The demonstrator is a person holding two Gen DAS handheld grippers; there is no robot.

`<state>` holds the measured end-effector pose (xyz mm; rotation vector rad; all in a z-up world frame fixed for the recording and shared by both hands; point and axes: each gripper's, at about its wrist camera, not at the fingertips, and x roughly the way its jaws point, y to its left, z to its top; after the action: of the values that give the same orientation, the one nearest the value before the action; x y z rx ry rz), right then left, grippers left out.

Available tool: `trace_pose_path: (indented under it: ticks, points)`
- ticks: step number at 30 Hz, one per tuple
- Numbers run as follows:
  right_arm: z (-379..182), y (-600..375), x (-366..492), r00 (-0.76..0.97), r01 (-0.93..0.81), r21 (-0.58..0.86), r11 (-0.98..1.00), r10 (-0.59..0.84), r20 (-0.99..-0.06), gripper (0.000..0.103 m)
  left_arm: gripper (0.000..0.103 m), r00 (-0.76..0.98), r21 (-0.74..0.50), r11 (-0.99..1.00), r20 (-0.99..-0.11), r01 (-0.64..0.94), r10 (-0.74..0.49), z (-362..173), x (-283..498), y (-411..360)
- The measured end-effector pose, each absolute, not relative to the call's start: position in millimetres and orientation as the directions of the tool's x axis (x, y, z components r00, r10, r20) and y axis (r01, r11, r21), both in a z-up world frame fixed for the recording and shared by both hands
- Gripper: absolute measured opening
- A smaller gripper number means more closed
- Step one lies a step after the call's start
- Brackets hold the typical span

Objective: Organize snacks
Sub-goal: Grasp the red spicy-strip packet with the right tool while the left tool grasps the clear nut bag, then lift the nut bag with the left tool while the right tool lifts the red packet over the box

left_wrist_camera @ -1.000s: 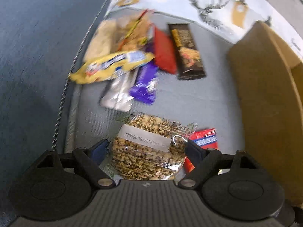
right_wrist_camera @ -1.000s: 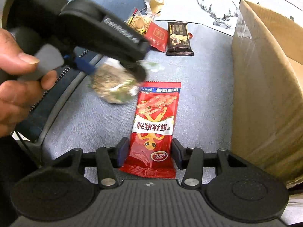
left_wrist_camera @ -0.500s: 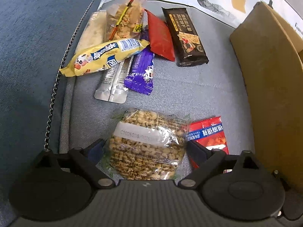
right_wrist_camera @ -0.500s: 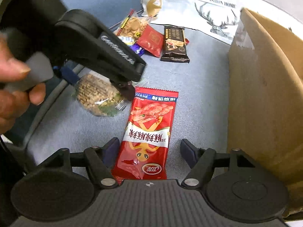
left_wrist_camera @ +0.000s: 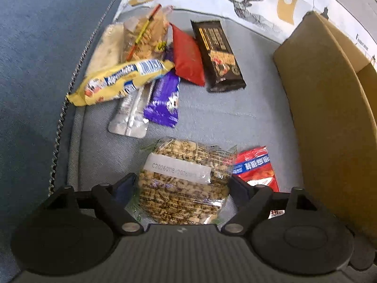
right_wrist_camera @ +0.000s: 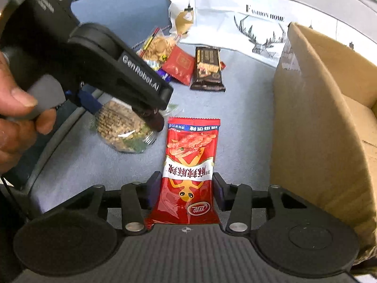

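My left gripper (left_wrist_camera: 182,188) is shut on a clear round pack of mixed nuts (left_wrist_camera: 186,184), held just above the grey cushion; it also shows in the right wrist view (right_wrist_camera: 122,129). My right gripper (right_wrist_camera: 185,189) is shut on the lower end of a long red snack packet (right_wrist_camera: 190,162), which lies flat on the cushion; its top corner shows in the left wrist view (left_wrist_camera: 255,167). A pile of snacks lies farther back: a yellow bar (left_wrist_camera: 120,81), a purple bar (left_wrist_camera: 165,101), a red pouch (left_wrist_camera: 188,59) and a dark chocolate bar (left_wrist_camera: 218,56).
An open cardboard box (right_wrist_camera: 325,122) stands at the right; it shows in the left wrist view (left_wrist_camera: 329,118) too. A white deer-print cloth (right_wrist_camera: 247,21) lies behind. A blue cushion (left_wrist_camera: 35,59) with a zip edges the left. A hand (right_wrist_camera: 14,122) holds the left gripper.
The right gripper, open half a second ago, has closed on the red packet. The left gripper stays on the nut pack and has shifted slightly back.
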<state>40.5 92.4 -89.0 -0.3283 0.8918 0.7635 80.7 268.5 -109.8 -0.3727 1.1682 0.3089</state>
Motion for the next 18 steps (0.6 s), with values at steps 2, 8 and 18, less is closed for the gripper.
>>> trace_pose_path:
  ticks: [2,8,18]
  points:
    - [-92,95,43,0.384,-0.715,0.048,0.698,0.450,-0.806,0.048,0.089,0.347,-0.108,0.906,-0.937,-0.409,0.045,-113,82,264]
    - [-91,96,43,0.387,-0.714,0.046,0.699,0.449,-0.806,0.048,0.088,0.361,-0.084,0.920,-0.930,-0.382,0.065,-114,84,259]
    - [-66,83,31,0.455,-0.718,0.051,0.694,0.524,-0.720,0.047,0.084,0.574,-0.182,0.910,-0.816,-0.372,0.071,-73,67,262]
